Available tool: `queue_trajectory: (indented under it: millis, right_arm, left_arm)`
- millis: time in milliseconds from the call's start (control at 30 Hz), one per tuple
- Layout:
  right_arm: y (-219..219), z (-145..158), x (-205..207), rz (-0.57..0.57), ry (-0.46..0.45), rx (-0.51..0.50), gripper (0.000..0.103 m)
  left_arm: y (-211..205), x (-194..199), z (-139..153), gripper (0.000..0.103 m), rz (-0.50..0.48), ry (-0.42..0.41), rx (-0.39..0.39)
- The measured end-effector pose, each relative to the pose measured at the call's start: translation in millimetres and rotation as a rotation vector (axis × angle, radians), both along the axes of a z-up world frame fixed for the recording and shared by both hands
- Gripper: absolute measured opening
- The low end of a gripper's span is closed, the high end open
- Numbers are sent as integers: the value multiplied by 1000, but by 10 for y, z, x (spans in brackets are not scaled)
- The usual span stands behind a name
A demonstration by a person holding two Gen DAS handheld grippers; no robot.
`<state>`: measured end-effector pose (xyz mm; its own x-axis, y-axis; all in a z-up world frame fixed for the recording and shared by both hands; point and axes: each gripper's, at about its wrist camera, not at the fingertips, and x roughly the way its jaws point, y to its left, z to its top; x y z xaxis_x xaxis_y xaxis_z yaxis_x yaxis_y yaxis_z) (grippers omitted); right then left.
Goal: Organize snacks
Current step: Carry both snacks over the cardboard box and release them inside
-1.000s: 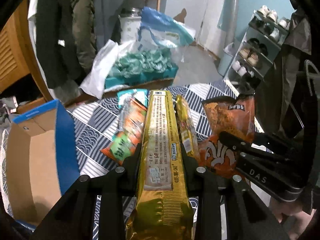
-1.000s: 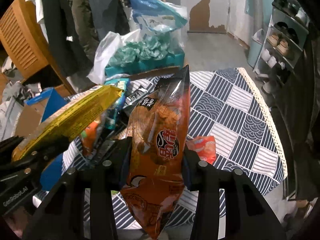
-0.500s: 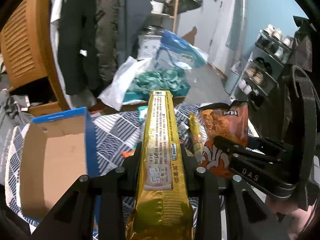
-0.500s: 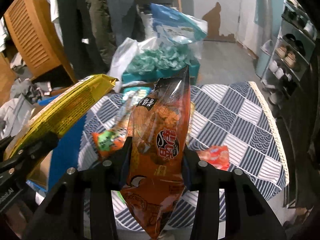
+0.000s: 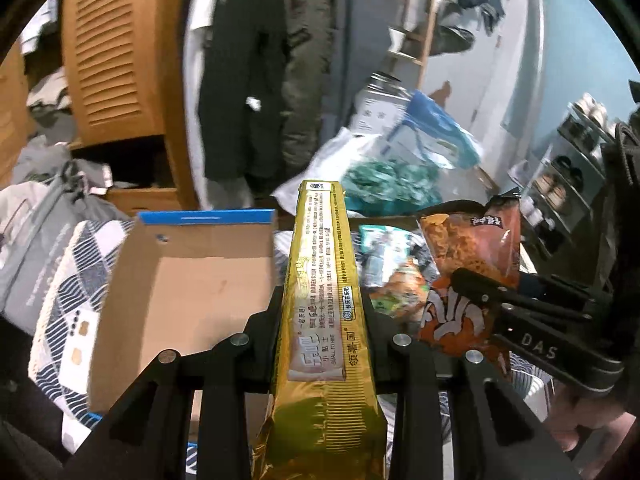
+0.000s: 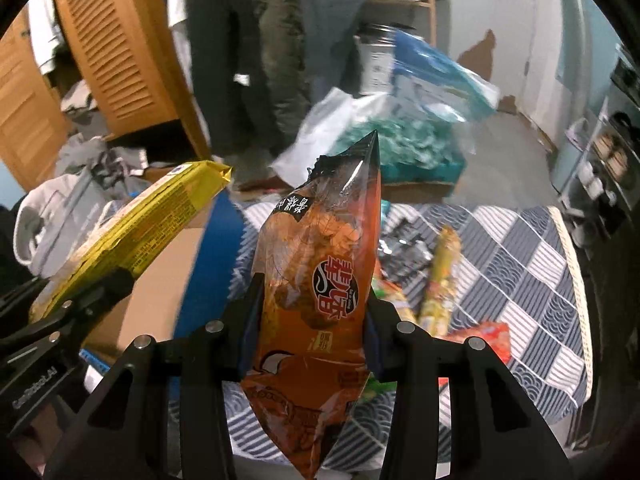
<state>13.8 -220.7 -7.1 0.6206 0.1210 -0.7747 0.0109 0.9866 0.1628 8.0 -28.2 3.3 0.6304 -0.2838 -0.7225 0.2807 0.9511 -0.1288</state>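
Transport step: left claw (image 5: 320, 316) clamped on gold pack (image 5: 322, 292), right claw (image 6: 314, 312) clamped on orange bag (image 6: 320, 280). Next move, by judgement: lower both into box (image 5: 188, 292) at frame left, then part the jaws.

Two close wrist views facing forward, sharing cardboard box (image 5: 188, 300) and table (image 6: 532, 264)

dim indoor light | background motion-blurred | strong fisheye bending, black vignette corners | foil glare
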Motion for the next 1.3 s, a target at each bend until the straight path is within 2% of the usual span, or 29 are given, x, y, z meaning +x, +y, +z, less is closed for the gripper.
queue_trajectory:
  millis: [433,700,1000,1300]
  right_arm:
    - [924,47,290,156,11,14,42]
    - [1482,-128,518,229,71,44,42]
    - [1848,-321,705,266,129,44,42]
    - [1984,-511,829,276,184,42,42]
  left_arm:
    - [879,96,-202,32,174,32,0]
    - [1229,181,-430,32,244,73,9]
    - [1422,332,-678,32,284,131,19]
    - [1444,406,-793,32,300,160,31]
